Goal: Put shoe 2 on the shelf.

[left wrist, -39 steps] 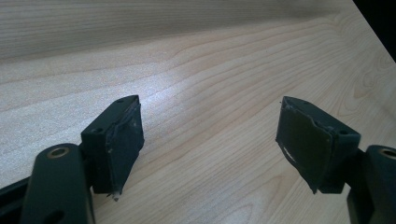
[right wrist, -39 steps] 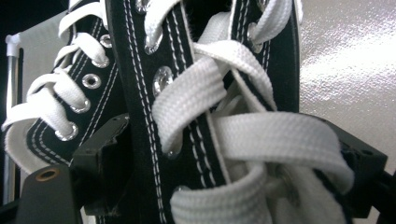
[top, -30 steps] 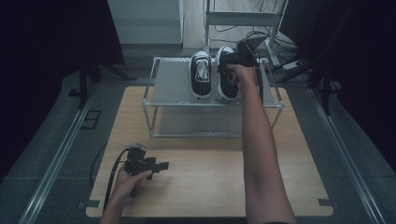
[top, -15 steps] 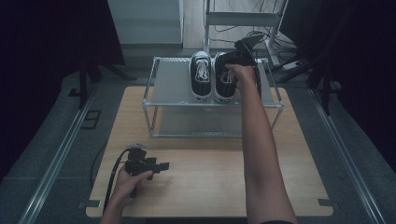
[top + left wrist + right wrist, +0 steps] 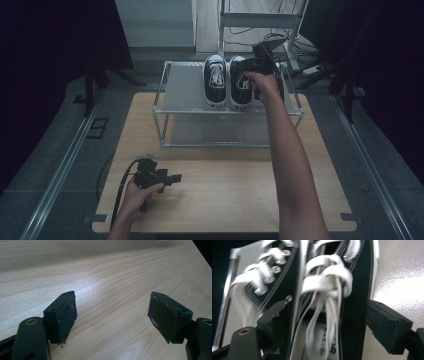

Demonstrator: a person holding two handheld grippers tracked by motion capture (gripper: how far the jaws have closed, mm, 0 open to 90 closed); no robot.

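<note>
We hold the right gripper (image 5: 248, 66) out over the top shelf of the metal wire-frame shoe rack (image 5: 185, 90), which stands at the far side of the light wooden table (image 5: 230, 185). Two black canvas sneakers with white laces and white rubber soles sit side by side on that shelf, toes toward us; the right-hand sneaker (image 5: 240, 85) lies between our right jaws, and the left-hand sneaker (image 5: 215, 80) is just beside it, touching or nearly so. In the right gripper view the jaws straddle the right-hand sneaker (image 5: 329, 302) at its laced opening, one jaw wedged between the two shoes, the other against the outer wall. These jaws have just been closing; whether the pads already press on the canvas we cannot tell.

Our left gripper (image 5: 170, 178) rests low over the near-left part of the table, well apart from the rack. Its jaws stand spread with only bare wood between them (image 5: 112, 315)
</note>
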